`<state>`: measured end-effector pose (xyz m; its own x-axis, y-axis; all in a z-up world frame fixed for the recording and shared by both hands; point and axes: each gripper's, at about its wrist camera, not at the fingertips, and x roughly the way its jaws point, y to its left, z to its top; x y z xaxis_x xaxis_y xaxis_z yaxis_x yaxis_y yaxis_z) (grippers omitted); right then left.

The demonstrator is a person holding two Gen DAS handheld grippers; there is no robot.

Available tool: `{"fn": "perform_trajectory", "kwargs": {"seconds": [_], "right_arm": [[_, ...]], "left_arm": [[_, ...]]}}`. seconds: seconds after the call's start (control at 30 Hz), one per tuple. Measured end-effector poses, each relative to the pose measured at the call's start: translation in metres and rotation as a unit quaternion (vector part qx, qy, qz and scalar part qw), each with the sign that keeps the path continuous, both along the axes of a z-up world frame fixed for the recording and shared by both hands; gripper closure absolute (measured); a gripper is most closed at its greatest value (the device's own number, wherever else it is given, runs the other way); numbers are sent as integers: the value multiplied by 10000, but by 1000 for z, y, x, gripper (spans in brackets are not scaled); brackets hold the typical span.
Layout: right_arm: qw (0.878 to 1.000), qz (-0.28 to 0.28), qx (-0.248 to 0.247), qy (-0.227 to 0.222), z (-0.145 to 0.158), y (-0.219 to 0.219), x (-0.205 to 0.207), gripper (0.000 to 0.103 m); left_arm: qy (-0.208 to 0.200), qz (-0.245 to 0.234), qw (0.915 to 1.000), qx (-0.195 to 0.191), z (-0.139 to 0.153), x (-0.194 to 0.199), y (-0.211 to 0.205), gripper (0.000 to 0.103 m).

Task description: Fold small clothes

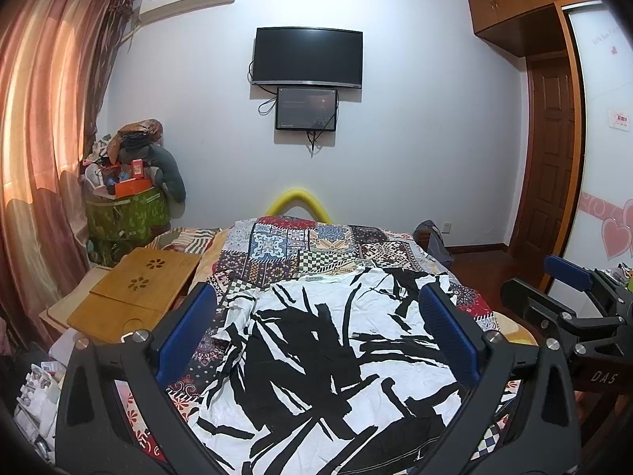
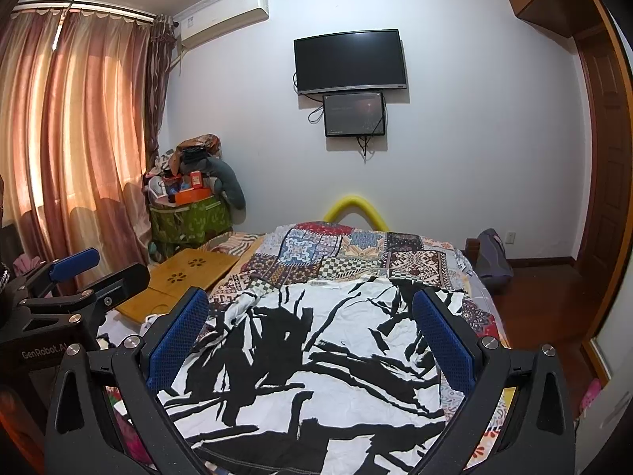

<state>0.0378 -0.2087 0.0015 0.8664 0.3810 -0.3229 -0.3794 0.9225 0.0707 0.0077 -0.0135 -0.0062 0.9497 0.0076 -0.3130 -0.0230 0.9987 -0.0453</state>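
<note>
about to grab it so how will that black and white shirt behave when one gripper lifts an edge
The black and white shirt looks thin and creased, so it will probably drape limply rather than hold its shape. Spread flat on the patchwork quilt, it seems light, and may drag and bunch if pushed.

Black-and-white garment (image 1: 328, 360) running off the left wrist view at 6 o'clock, hem unseen, label at its collar (image 1: 314, 278) too small to read, small screen's (image 2: 354, 114) text illegible, wardrobe (image 1: 526, 4) cropped at 1 o'clock
</note>
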Motion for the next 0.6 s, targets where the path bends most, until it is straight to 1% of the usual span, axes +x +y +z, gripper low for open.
{"fn": "perform_trajectory", "kwargs": {"seconds": [0.6], "right_arm": [[10000,-2,-11,21,-1,1,0,1]], "left_arm": [[-4,15,10000,-5,-2,1,3,0]]}}
